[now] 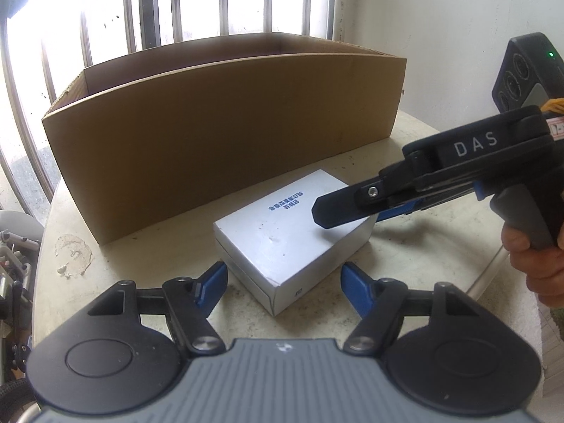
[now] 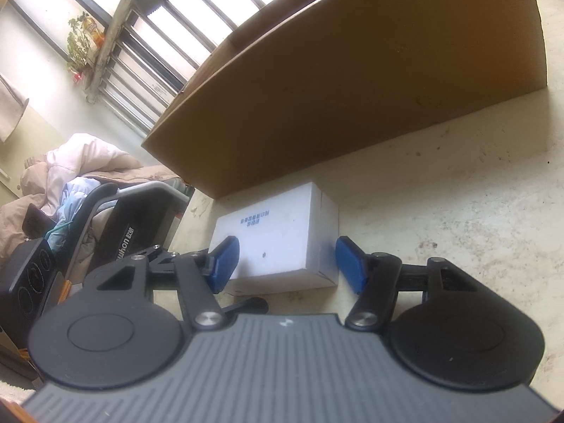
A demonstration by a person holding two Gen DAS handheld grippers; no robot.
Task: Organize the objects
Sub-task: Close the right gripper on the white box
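White carton is seen flat on the table, just in front of the cardboard box, near its front wall but apart from it, printed face up

Right gripper is closed in on the carton's end, blue pads set against its two sides; it is read as pinching the carton. In the left wrist view the same tool is seen reaching in over the carton's far right corner, held by a hand

Left gripper straddles the carton's near corner; its pads sit just beside the corner faces with a sliver of table showing, so contact cannot be confirmed, jaws drawn in but not clearly pressing

Step in hand is judged to be the grasp of the carton, ahead of a lift into the cardboard box, whose top is open and whose inside is mostly hidden

Next move calls for a lift high enough to clear the box's front wall, then a carry over the rim, carton kept level. A two-tool hold needs matched motion, or the carton is twisted out of the pads
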